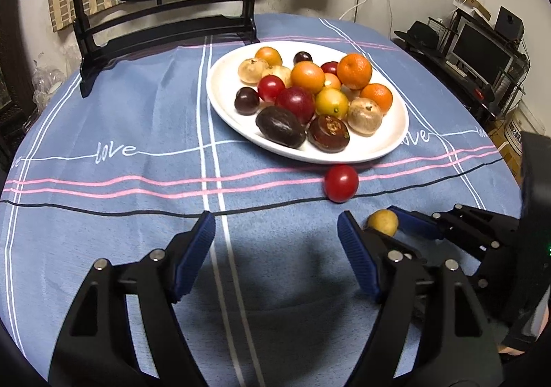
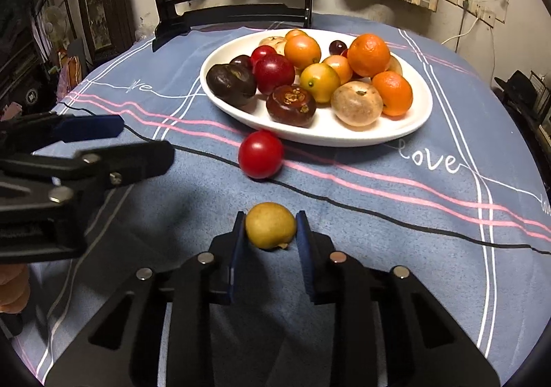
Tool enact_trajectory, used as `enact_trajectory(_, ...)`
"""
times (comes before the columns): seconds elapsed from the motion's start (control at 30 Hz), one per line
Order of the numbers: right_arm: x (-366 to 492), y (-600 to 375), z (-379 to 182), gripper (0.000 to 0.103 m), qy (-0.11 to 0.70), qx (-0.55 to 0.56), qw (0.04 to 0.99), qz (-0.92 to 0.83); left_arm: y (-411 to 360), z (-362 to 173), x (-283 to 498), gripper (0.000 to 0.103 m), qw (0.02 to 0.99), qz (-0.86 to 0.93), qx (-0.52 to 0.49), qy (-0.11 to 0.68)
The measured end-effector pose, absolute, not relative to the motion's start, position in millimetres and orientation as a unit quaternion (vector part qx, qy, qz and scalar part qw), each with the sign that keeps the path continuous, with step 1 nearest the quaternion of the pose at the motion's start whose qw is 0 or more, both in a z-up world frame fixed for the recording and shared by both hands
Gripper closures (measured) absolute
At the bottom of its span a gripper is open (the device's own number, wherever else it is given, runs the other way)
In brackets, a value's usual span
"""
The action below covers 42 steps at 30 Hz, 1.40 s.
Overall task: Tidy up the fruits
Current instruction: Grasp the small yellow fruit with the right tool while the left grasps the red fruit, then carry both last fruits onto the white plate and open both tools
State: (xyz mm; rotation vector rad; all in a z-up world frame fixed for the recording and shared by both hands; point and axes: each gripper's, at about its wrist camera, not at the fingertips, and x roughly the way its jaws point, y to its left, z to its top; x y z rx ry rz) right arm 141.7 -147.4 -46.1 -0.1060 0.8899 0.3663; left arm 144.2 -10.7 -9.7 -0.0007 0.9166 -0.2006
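White plate [image 2: 344,135] on the counter is piled with oranges, plums and other fruit, a red tomato [image 2: 260,154] sits just outside it, right tool [image 2: 270,227] clamps a yellow fruit [image 2: 271,224] while left tool [image 1: 275,232] hangs open, and only the right view shows that pinch clearly.
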Motion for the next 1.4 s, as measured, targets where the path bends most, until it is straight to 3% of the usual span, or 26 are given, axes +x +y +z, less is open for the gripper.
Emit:
enact_trajectory(0.33,146.9,-222.6,-29.0,0.074,0.413,0.053,0.902,0.114,-50.5,-21.9,154.3,0.028,0.880,-0.115,0.014,0.461)
enact_trajectory(0.53,143.7,-229.6,-24.2,0.074,0.403,0.060,0.906,0.115,-70.7,-29.6,170.3,0.029,0.877,-0.107,0.017,0.468)
enact_trajectory(0.63,144.7,-231.9,-21.3,0.074,0.399,0.069,0.907,0.112,-78.3,-33.0,178.0,0.035,0.877,-0.103,0.024,0.468)
enact_trajectory(0.7,144.8,-233.4,-21.9,0.074,0.402,0.073,0.906,0.109,-81.3,-37.3,183.4,0.045,0.875,-0.099,0.028,0.473)
enact_trajectory(0.77,145.2,-231.4,-22.8,0.074,0.404,0.071,0.905,0.112,-80.8,-42.8,190.4,0.062,0.869,-0.090,0.029,0.485)
enact_trajectory(0.83,145.0,-228.9,-23.6,0.075,0.406,0.066,0.905,0.114,-80.7,-43.2,192.3,0.063,0.872,-0.088,0.029,0.481)
enact_trajectory(0.9,145.1,-227.4,-24.5,0.075,0.407,0.063,0.904,0.115,-81.3,-43.2,190.6,0.073,0.872,-0.098,0.031,0.478)
enact_trajectory(1.4,142.5,-222.3,-22.8,0.074,0.401,0.068,0.905,0.125,-52.2,-5.4,150.6,0.074,0.890,-0.123,0.026,0.438)
